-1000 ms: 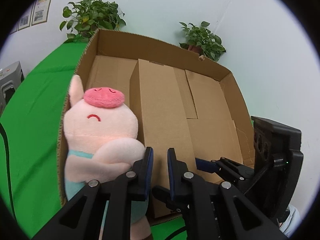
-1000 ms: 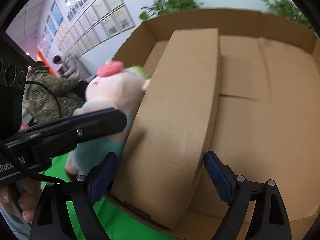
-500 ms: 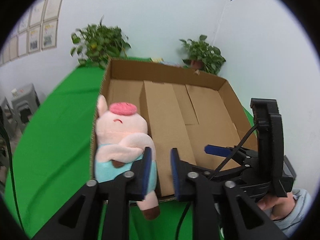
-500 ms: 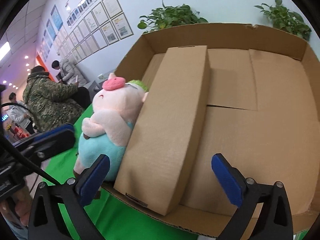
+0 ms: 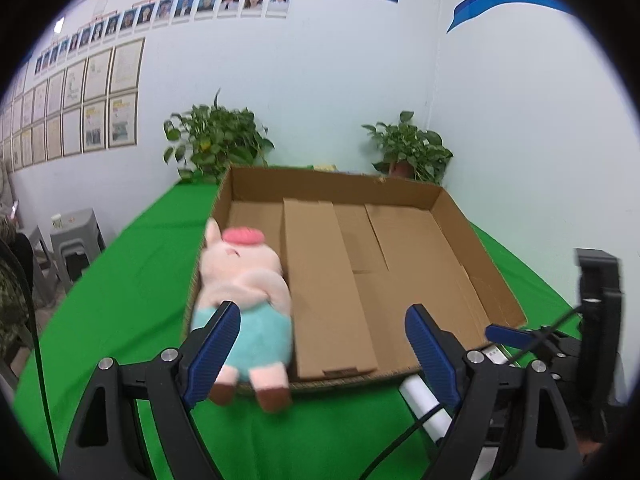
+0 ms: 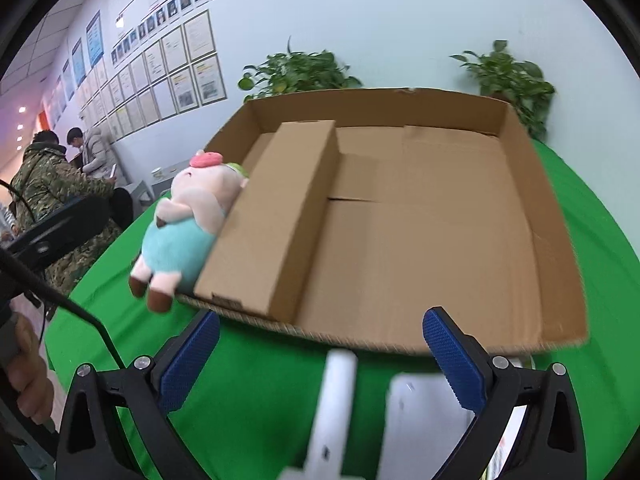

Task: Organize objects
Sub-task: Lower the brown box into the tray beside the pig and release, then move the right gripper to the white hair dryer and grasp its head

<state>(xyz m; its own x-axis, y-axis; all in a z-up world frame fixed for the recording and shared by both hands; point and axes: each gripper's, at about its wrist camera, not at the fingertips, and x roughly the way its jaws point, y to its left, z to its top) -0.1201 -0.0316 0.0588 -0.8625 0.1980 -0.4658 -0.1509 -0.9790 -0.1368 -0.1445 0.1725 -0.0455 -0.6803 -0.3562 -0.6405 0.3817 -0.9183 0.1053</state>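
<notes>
Green cloth covers the table (image 5: 132, 280), which stands in the corner of a white-walled room with two potted plants (image 5: 216, 140) behind it. On it lies a shallow cardboard tray (image 5: 476, 256). Inside, a long closed carton (image 5: 324, 280) lies along the left part of the floor. The plush pig (image 5: 244, 300) lies on its back between that carton and the tray's left wall, head inward, feet hanging out over the near rim.

Progress, as judged: the pig is deposited, though not fully seated. Work remains. A white tube (image 6: 336, 396) and a flat white item (image 6: 424, 420), too blurred to identify, lie on the cloth in front of the tray.

Left gripper (image 5: 320, 344) is held above the cloth short of the near rim, level with the tray, spread wide and holding nothing. Right gripper (image 6: 320, 356) is likewise spread wide and unloaded, poised over the white tube and angled down toward it.
</notes>
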